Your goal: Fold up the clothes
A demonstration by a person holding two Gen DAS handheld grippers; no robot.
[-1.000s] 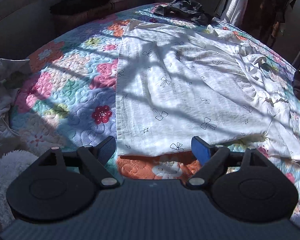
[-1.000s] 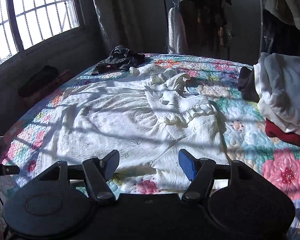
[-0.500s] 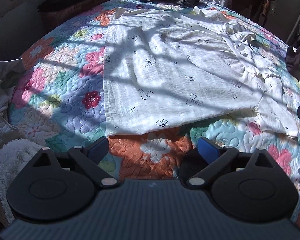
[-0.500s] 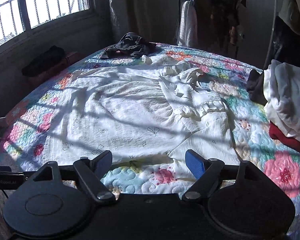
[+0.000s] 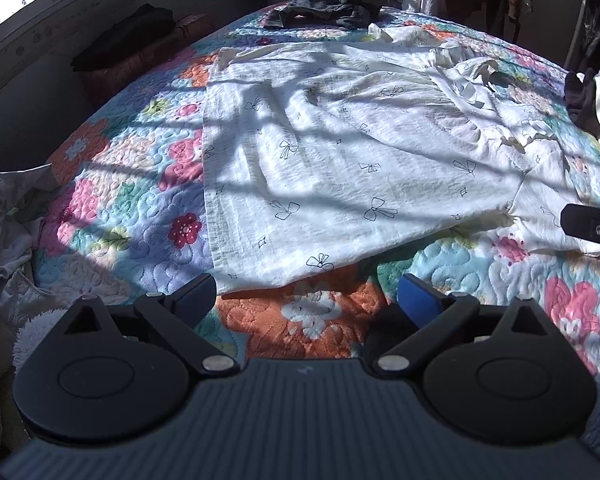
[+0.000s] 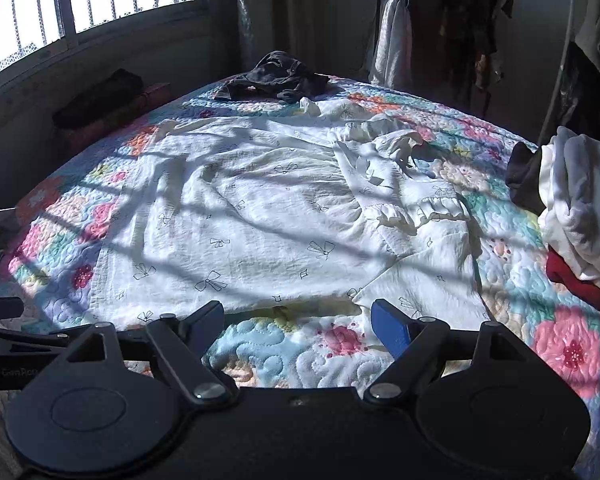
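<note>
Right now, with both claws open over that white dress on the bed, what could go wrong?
The white dress has a frilly sleeve lying bunched, so a fold could trap creases. The left gripper hangs near the hem corner and might pinch the floral quilt too. The right gripper sits just off the dress's edge; uneven grabs could skew the fold.

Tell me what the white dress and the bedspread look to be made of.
Dress: thin woven cloth, likely crinkled cotton gauze; matte, finely wrinkled, printed with small black bows, frilled trim at the sleeve.
Bedspread: quilted cotton-like fabric; puffy stitched swirls over a matte floral print.
Both guesses rest on looks alone.
</note>
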